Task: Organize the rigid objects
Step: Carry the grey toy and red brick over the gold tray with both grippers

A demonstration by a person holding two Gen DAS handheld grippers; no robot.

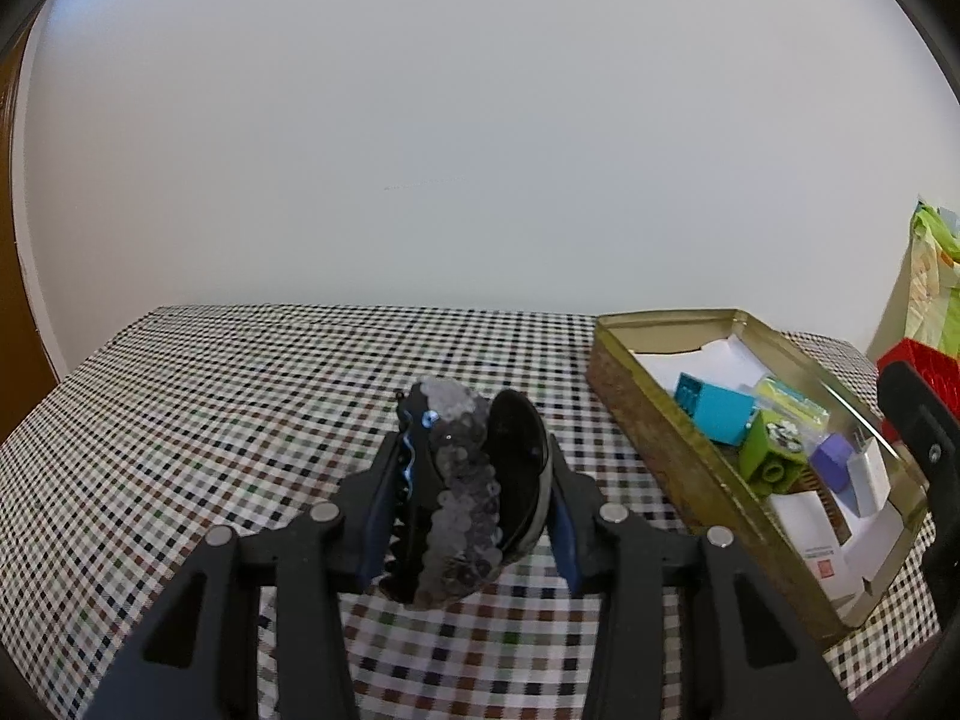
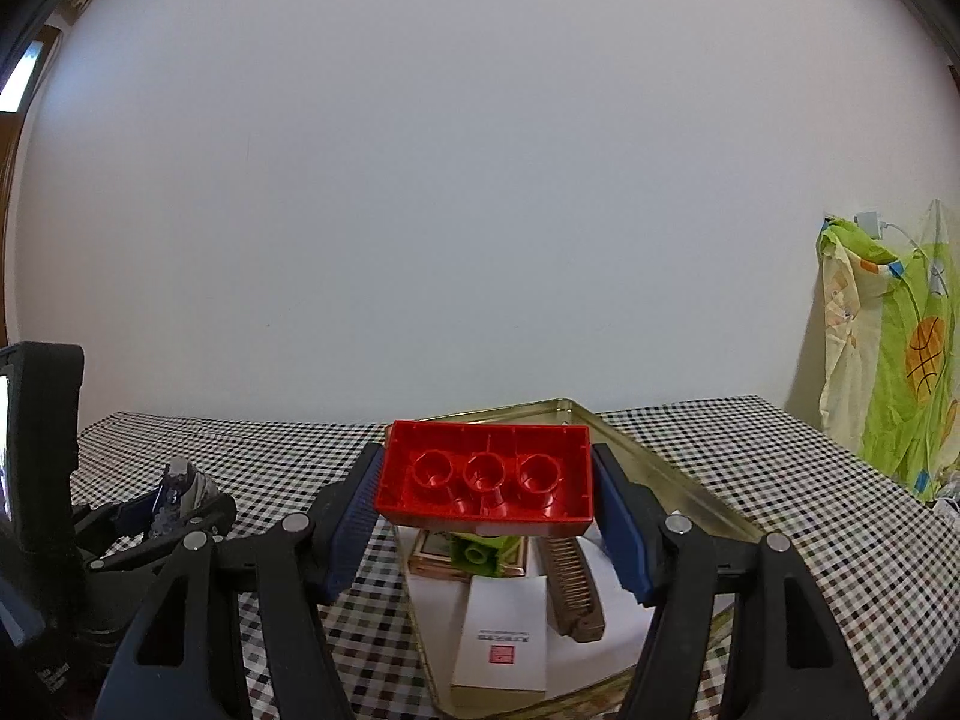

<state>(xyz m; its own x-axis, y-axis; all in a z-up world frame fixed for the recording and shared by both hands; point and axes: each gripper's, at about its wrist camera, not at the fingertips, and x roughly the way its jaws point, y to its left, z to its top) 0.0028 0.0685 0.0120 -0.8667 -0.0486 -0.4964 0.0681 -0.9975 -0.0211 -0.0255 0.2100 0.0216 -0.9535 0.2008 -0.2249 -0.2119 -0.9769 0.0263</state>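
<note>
Checked tablecloth (image 1: 240,396) covers the table, small dark, white and brownish squares. Plain pale wall (image 1: 480,120) behind, filling most of both views. Brown door edge (image 1: 12,300) at far left of the left-wrist view. In the right-wrist view, a green and cream printed cloth (image 2: 888,354) hangs at right, basketball motif on it. White plug (image 2: 867,222) with cable on the wall just above the cloth.

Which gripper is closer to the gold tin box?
Right. The right gripper, holding the red brick, hangs over the gold tin. The left gripper, holding a sequined hair clip, is beside it over the tablecloth.
</note>
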